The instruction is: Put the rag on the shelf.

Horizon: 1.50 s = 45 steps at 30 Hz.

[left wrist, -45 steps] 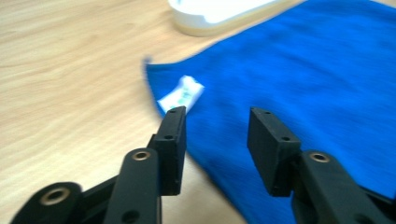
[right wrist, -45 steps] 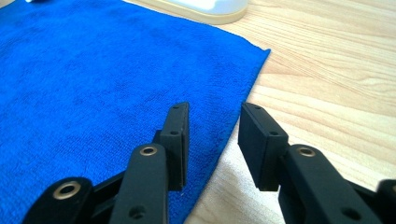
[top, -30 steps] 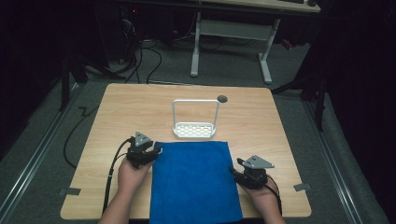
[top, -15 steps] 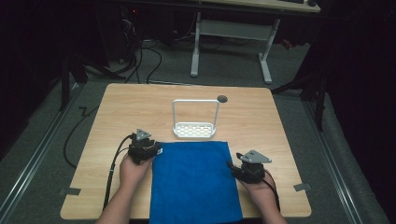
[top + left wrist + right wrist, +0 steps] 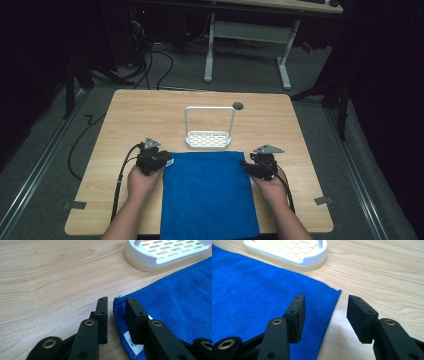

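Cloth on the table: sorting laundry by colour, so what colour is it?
Plain bright blue cloth, seen best in the high view.

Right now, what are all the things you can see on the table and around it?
Cloth: one, blue, flat on the near middle of the table, its near edge hanging off the front.
Rack: one, white, slotted base with a tall hoop handle, just beyond the cloth.
Table: one, light wood, with a dark round hole near its far edge.
Desk frame: one, white legs, on the floor behind the table.
Left gripper: one, black, jaws apart, straddling the cloth's far left corner.
Right gripper: one, black, jaws apart, straddling the cloth's far right corner.
Hands: two, holding the grippers.
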{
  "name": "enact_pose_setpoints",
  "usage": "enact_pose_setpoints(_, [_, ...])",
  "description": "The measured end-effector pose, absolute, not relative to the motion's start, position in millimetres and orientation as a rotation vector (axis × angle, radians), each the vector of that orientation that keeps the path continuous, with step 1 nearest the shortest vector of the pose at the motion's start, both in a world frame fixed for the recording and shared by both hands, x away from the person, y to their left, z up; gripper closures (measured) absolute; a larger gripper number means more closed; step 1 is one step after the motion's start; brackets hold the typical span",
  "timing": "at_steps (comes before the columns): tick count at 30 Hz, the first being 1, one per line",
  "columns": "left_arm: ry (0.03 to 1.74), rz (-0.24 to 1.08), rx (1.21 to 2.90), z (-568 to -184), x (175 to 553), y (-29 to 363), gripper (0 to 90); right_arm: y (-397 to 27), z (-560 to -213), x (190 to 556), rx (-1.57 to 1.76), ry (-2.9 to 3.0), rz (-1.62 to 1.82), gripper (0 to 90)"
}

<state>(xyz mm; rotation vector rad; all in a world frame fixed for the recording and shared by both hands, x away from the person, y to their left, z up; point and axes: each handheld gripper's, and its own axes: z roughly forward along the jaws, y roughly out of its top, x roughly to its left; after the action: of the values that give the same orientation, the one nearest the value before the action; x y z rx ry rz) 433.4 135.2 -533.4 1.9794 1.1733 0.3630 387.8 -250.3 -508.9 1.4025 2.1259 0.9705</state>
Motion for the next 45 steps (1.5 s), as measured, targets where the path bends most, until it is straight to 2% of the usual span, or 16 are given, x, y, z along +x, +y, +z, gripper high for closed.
enact_pose_setpoints(10, [1.152,0.375,1.995,-533.7,432.0,133.0,77.0,-247.8,-518.8,422.3,1.506,2.12,0.968,52.4])
enact_pose_setpoints(17, [1.147,0.375,2.002,-533.7,431.6,132.8,78.5,-242.6,-524.7,426.1,1.483,2.138,0.909,53.3])
enact_pose_setpoints(21, [1.143,0.371,2.003,-533.7,431.4,132.6,79.1,-238.4,-524.9,423.4,1.437,2.142,0.864,63.6])
enact_pose_setpoints(23, [1.146,0.369,1.997,-533.9,431.5,132.5,79.3,-238.1,-525.1,422.8,1.427,2.147,0.873,65.9])
enact_pose_setpoints(24, [1.147,0.365,1.998,-533.8,431.6,132.8,80.2,-236.9,-525.4,421.5,1.412,2.155,0.877,71.5])
enact_pose_setpoints(25, [1.147,0.366,1.997,-533.8,431.6,132.7,80.2,-236.9,-525.4,421.5,1.412,2.155,0.877,71.5])
enact_pose_setpoints(26, [1.143,0.365,2.001,-533.8,431.4,132.6,81.4,-236.0,-525.5,421.1,1.398,2.17,0.891,78.4])
enact_pose_setpoints(30, [1.119,0.37,2.021,-533.6,429.6,130.6,84.8,-234.5,-525.8,420.5,1.388,2.19,0.912,87.1])
enact_pose_setpoints(33, [1.1,0.379,2.024,-532.2,427.0,129.1,88.2,-232.0,-524.9,417.2,1.369,2.191,0.921,88.5])
enact_pose_setpoints(45, [1.015,0.455,1.965,-514.5,409.0,118.9,88.6,-241.8,-510.9,379.5,1.275,2.041,1.185,88.5])
